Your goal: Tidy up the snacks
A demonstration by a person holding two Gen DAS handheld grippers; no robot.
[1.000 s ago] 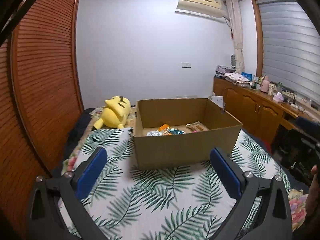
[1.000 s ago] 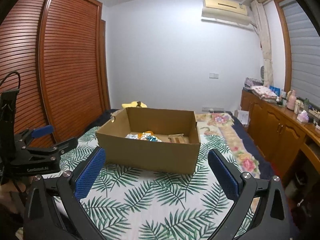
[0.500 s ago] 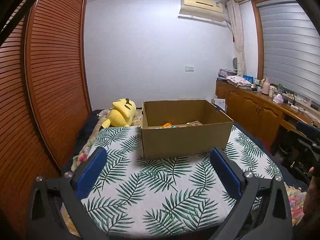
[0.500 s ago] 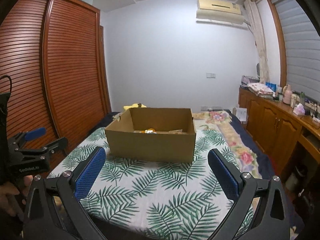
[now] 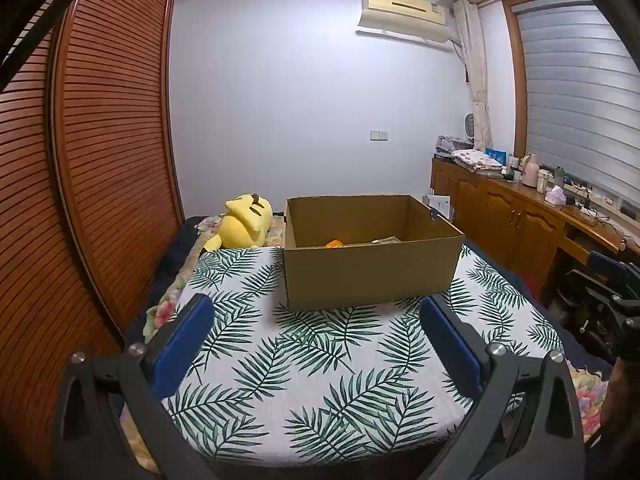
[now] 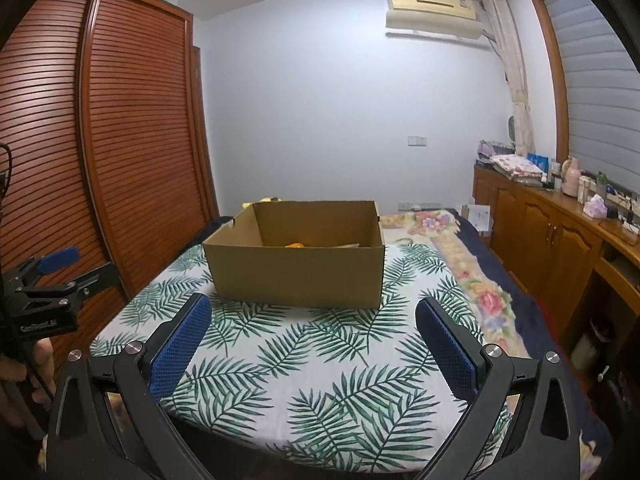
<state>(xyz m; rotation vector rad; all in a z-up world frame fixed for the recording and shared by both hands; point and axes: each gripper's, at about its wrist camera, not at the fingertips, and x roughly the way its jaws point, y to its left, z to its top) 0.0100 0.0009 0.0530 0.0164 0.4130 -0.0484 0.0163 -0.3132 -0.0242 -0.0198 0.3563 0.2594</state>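
Note:
An open cardboard box [image 5: 370, 272] [image 6: 298, 276] stands on the leaf-print cloth [image 5: 312, 364] [image 6: 304, 356] covering the bed. Only the tops of the snacks inside show over its front wall: an orange packet [image 5: 334, 244] [image 6: 295, 245] and a pale wrapper [image 5: 386, 239]. My left gripper [image 5: 316, 322] hangs open well short of the box, nothing between its blue pads. My right gripper [image 6: 314, 318] is open too, empty, back from the box. The left gripper [image 6: 52, 280] also shows at the right wrist view's left edge, held by a hand [image 6: 40, 360].
A yellow plush toy [image 5: 244, 222] lies behind the box at the left. Brown slatted wardrobe doors [image 5: 92, 168] run along the left side. A wooden sideboard [image 5: 516, 216] with bottles and folded cloth lines the right wall. Floral bedding [image 6: 476, 276] lies right of the cloth.
Both grippers have pulled back and away from the box; it looks smaller and farther, and less of its contents shows over the front wall. Both stayed open.

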